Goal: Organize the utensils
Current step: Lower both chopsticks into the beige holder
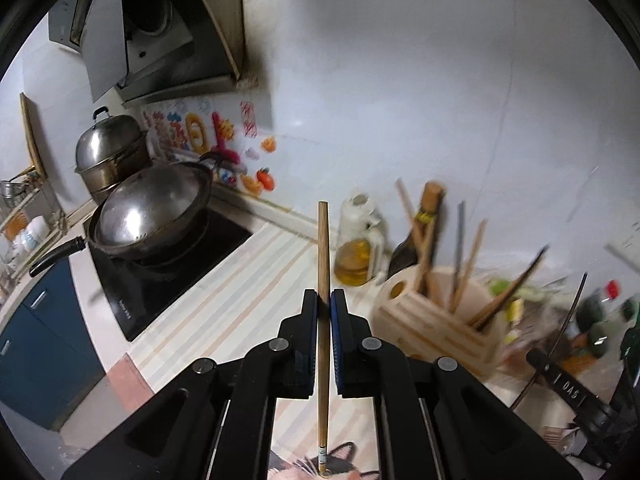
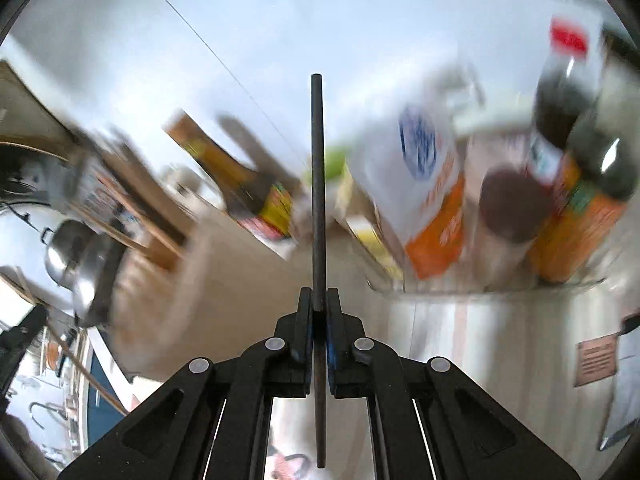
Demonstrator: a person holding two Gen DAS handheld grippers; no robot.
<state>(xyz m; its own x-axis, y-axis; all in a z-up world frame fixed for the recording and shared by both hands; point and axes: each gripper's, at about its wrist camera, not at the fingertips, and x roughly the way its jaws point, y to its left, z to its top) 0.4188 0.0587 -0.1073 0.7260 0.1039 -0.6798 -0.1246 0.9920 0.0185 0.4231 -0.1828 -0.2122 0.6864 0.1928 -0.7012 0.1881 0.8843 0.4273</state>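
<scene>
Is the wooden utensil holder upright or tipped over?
Tipped: the wooden utensil holder leans sideways on the striped countertop, with chopsticks splaying out.

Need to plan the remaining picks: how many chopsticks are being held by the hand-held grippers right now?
2. A wooden chopstick is clamped in the left hand-held gripper, and a dark chopstick in the right hand-held gripper. More stand blurred in the wooden holder.

Plenty of open striped counter (image 1: 224, 308) mid-frame in the left view, between the wok (image 1: 154, 208) at left and the wooden utensil holder (image 1: 436, 320) at right. Oil jug (image 1: 356, 248) blocking the back wall. Right view pretty cramped: bottles and cartons (image 2: 500, 184) crowding the upper right, dark bottle (image 2: 244, 188) left of centre.
</scene>
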